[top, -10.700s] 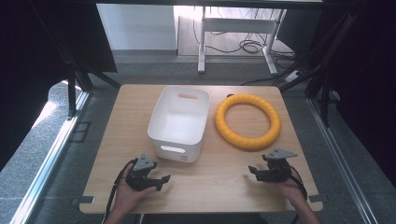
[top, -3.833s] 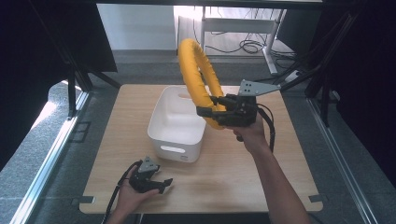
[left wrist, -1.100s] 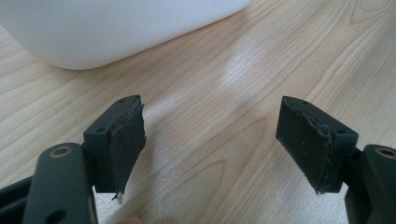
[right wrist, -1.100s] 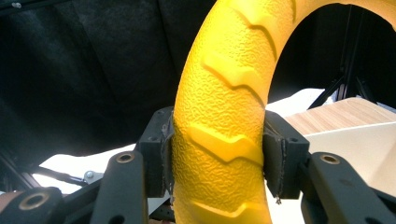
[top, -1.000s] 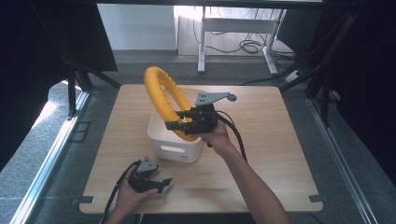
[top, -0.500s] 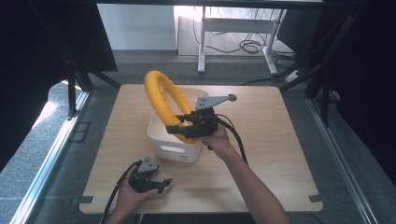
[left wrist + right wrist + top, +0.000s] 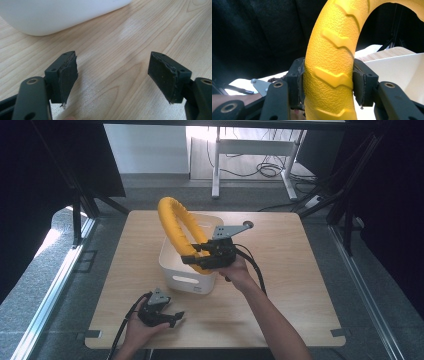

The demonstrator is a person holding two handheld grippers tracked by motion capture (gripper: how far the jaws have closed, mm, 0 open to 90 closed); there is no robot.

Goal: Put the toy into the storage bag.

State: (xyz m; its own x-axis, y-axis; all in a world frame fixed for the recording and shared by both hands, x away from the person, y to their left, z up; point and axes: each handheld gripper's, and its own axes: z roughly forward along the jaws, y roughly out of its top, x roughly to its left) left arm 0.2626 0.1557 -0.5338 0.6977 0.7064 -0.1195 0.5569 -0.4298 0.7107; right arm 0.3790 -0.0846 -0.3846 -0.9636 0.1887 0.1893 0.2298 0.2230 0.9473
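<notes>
Since the earliest frame, when the yellow ring (image 7: 176,227) lay flat on the wood at the upper right of the high view beside the bin, it has been lifted and carried left, and over the last second it has sunk a little lower over the bin. From my seat I read the table (image 7: 300,270) as the biggest thing, a light wooden top across the middle of the high view. On it, just left of centre, stands the white bin (image 7: 182,277), its near wall toward the bottom of the frame. That ring now stands on edge above the bin, its lower arc down at the rim near the bin's right side, its top rising toward the upper left. My right gripper (image 7: 202,257) has it clamped; in the right gripper view both black pads press the ring's ribbed tube (image 7: 329,72) from either side. My left gripper (image 7: 172,316) rests low on the table at the lower left of the high view, well apart from the bin, and in the left gripper view its jaws stand wide with only bare wood between them.
</notes>
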